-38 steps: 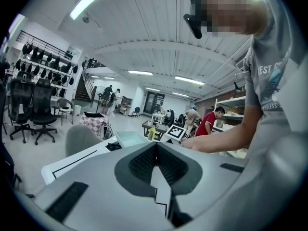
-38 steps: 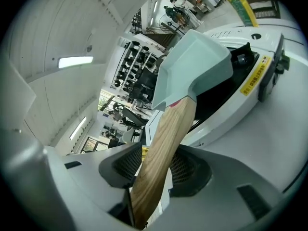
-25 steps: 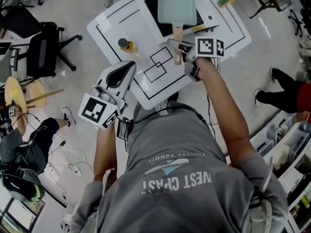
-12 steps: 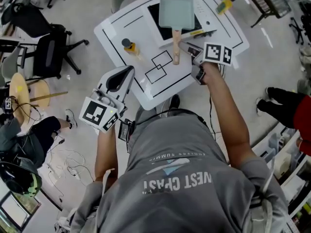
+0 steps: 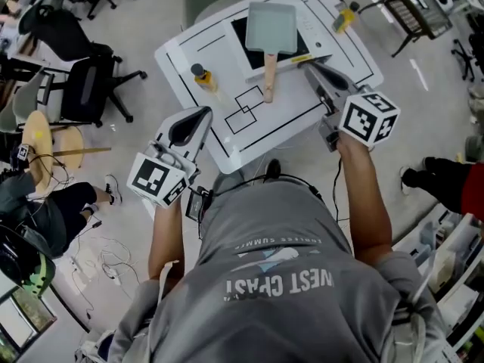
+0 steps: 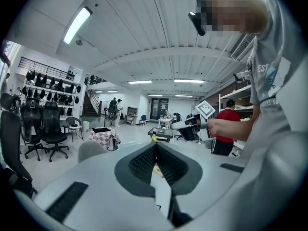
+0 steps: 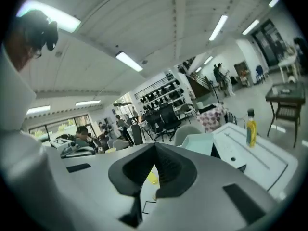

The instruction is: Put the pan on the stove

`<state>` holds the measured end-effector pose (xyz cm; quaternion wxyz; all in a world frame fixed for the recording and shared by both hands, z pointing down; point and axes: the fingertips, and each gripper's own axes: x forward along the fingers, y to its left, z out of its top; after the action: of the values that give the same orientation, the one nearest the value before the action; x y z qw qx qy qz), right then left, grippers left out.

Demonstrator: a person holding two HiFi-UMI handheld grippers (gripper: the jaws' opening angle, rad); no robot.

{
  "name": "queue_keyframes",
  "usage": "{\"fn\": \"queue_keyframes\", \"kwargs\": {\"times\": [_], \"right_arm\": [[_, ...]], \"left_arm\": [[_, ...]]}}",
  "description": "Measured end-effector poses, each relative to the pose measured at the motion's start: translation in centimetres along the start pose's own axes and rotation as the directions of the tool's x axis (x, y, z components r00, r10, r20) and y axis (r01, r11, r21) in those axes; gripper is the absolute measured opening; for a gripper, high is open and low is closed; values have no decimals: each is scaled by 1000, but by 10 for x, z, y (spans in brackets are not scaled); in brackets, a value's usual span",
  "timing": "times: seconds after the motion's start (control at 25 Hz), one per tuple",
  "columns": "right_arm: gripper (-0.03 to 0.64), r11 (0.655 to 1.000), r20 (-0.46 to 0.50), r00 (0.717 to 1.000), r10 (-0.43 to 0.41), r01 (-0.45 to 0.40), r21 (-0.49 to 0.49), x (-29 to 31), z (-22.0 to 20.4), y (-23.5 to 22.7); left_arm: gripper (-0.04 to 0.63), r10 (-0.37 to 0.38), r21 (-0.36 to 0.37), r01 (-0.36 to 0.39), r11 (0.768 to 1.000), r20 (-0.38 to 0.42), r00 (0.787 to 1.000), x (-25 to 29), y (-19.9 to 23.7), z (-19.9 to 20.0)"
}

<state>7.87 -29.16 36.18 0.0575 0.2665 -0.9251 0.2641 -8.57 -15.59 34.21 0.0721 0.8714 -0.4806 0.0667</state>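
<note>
The pale grey-green square pan (image 5: pixel 272 27) sits on the black stove (image 5: pixel 243 29) on the white table (image 5: pixel 189 48), its wooden handle (image 5: pixel 268 78) pointing toward me. My right gripper (image 5: pixel 310 66) hovers to the right of the handle and clear of it. Its jaws have just been closing, and they are shut with nothing between them. The right gripper view shows the pan (image 7: pixel 204 143) beyond the shut jaws. My left gripper (image 5: pixel 206 110) hangs off the table's near left edge, shut and empty.
A small amber bottle (image 5: pixel 200 72) stands on the table's left part, and a yellow bottle (image 5: pixel 344 15) stands at its far right corner. Black outlines are drawn on the tabletop. Office chairs (image 5: pixel 83 82) stand to the left. A person in red (image 5: pixel 454 180) is at the right.
My right gripper has left the pan handle, risen to the right, rolled and shut empty. The pan stays on the stove. The left gripper has lifted a little.
</note>
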Motion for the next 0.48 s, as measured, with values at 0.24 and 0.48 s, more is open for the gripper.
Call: {"fn": "queue_keyframes", "kwargs": {"times": [0.24, 0.48], "right_arm": [[6, 966, 22, 1000, -1, 7, -260, -46, 33, 36], [6, 951, 38, 999, 1, 11, -309, -75, 39, 42]], "left_arm": [[-2, 14, 17, -14, 1000, 11, 1000, -4, -23, 7], [-2, 32, 19, -32, 999, 12, 999, -6, -42, 5]]}}
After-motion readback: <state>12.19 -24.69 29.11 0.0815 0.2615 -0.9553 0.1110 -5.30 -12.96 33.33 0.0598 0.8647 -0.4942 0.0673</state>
